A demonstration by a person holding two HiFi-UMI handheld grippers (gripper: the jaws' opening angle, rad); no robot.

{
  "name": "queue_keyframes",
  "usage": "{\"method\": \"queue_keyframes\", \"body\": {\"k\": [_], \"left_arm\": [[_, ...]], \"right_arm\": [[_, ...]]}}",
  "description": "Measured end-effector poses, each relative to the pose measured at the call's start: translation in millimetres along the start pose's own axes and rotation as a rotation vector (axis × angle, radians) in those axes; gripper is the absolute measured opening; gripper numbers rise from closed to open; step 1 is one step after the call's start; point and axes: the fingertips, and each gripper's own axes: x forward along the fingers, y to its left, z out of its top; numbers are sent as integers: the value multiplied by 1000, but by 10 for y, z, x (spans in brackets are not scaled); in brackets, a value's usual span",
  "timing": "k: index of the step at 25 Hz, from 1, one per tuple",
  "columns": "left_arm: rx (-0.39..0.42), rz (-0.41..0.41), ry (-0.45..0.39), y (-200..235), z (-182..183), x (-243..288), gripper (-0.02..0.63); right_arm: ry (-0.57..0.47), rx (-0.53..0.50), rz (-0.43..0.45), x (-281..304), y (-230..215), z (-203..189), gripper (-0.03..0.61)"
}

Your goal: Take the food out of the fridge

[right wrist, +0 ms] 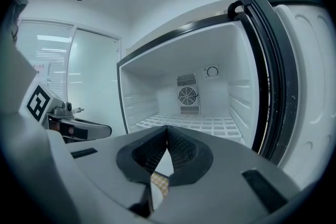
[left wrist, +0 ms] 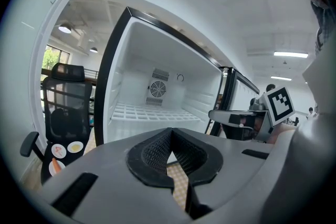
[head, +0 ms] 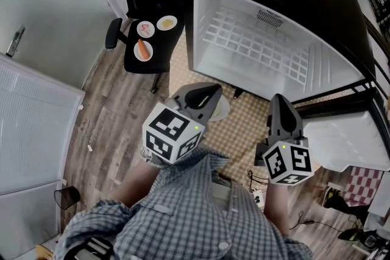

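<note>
Head view: the fridge [head: 262,39] stands open at the upper right of the frame, its white inside bare down to the wire shelf [head: 256,45]. The food [head: 143,49] lies on three small plates [head: 166,23] on a black chair [head: 155,61] at the upper left, well apart from both tools. The left tongs [head: 209,93] and the right tongs [head: 279,103] sit at the lower middle and point toward the fridge. A checked mat [head: 244,128] lies under them, and a wood floor [head: 103,125] runs down the left. The door [head: 350,143] is cut off at the right edge.

Left gripper view: the left tongs [left wrist: 169,136] are pressed together at the tip with nothing between them. The fridge [left wrist: 131,60] fills the middle, with a fan grille [left wrist: 156,89] in its back wall. The chair [left wrist: 65,107] and the food [left wrist: 54,166] show small at the lower left, too small to tell what the food is. The right tongs [left wrist: 215,115] reach in from the right.

Right gripper view: the right tongs [right wrist: 167,134] are likewise closed and empty. The fridge [right wrist: 157,76] is straight ahead, and the door [right wrist: 310,86] curves along the right edge. The left tongs [right wrist: 105,128] show at the left, partly covered.
</note>
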Motion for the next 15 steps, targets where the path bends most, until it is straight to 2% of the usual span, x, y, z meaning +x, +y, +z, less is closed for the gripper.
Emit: {"method": "queue_keyframes", "body": {"k": [15], "left_arm": [[-21, -4, -9, 4, 22, -37, 5]], "right_arm": [[14, -6, 19, 26, 56, -27, 9]]}}
